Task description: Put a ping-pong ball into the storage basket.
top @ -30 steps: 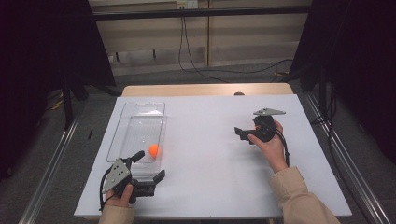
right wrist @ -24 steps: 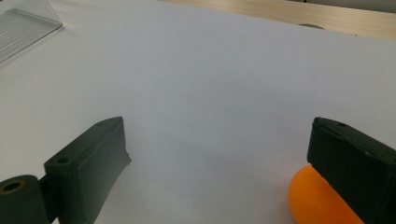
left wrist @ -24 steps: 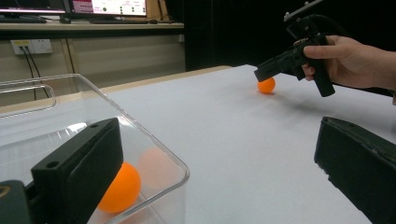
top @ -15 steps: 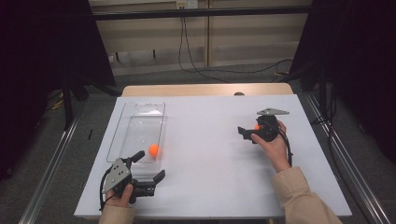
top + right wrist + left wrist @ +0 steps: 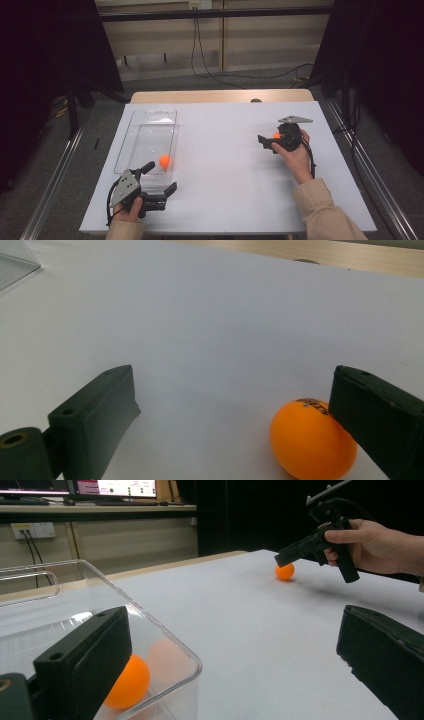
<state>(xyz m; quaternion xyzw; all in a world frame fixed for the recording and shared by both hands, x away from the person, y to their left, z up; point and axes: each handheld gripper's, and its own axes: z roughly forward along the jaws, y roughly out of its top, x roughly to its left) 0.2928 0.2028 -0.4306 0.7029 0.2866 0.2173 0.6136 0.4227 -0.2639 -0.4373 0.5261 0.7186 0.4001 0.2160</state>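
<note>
A clear plastic tray [image 5: 131, 131] lies on the left of the white table and holds one orange ball [image 5: 164, 160] near its front end. My left gripper [image 5: 160, 179] rests open just in front of the tray. In the left gripper view one jaw stands against the tray wall [image 5: 165, 635], in front of that ball [image 5: 127, 680]. A second orange ball [image 5: 276, 135] lies on the table at the right. My right gripper [image 5: 266, 143] is open around it. In the right gripper view this ball [image 5: 310, 440] sits against the right-hand jaw, with a wide gap to the other.
The white table [image 5: 225, 190] has bare surface between the two grippers. A wooden strip [image 5: 220, 96] runs along its far edge. Dark curtains and cables stand beyond. The tray's corner [image 5: 15, 260] shows far off in the right gripper view.
The right gripper has shifted slightly, and the orange ball has come into sight beside its jaws. The left gripper and the tray's ball have not moved.
</note>
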